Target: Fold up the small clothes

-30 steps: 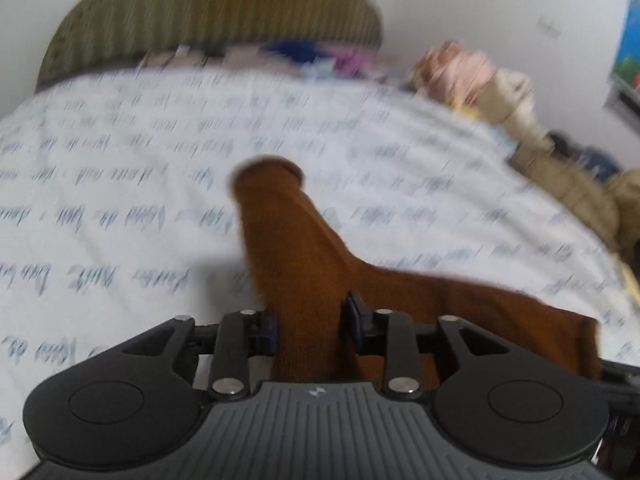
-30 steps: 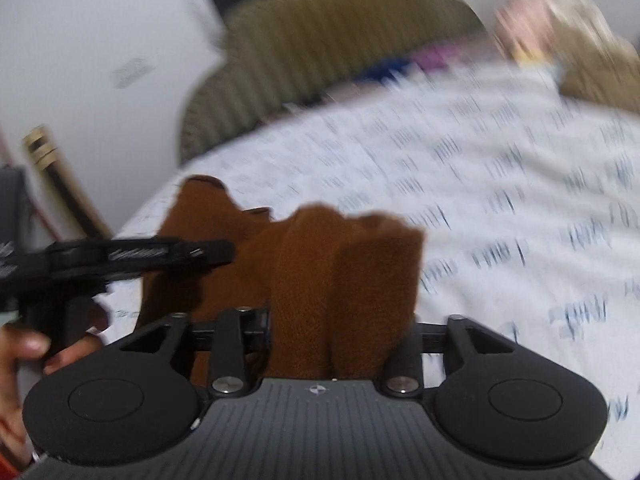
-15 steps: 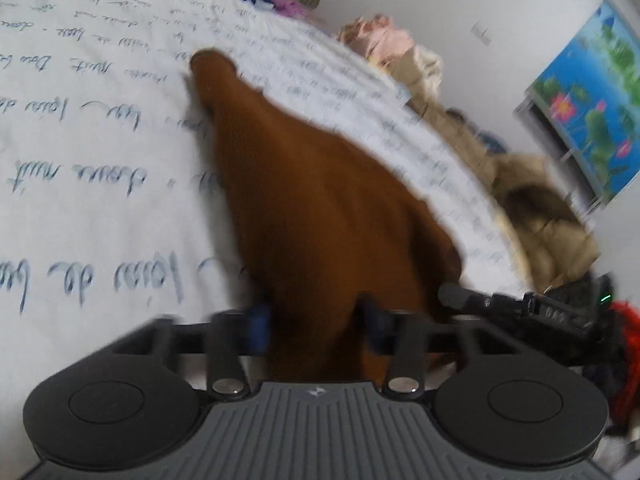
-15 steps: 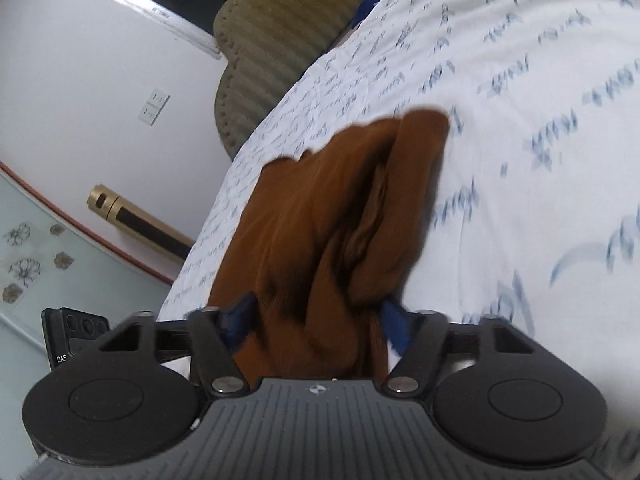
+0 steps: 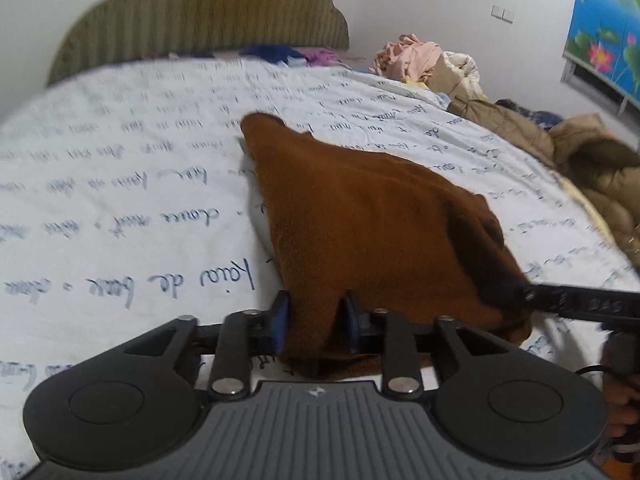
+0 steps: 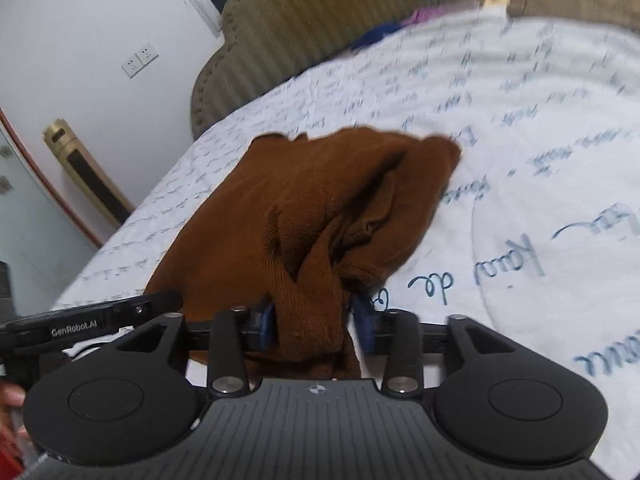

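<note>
The brown knit garment (image 5: 372, 232) lies bunched on the bed sheet (image 5: 120, 200). The left hand-held gripper (image 5: 316, 320) pinches its near edge, jaws opening; the right hand-held gripper (image 6: 314, 320) clamps a fold, jaws closing. Advise spreading the edge taut and flat before creasing.

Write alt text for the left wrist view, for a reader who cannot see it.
The left gripper, its jaws opening, has the near edge of a brown knit garment between its blue-padded fingers; the garment is spread over a white bedspread printed with blue handwriting. The right gripper reaches the garment's right edge. Behind are an olive headboard and piled clothes.
</note>
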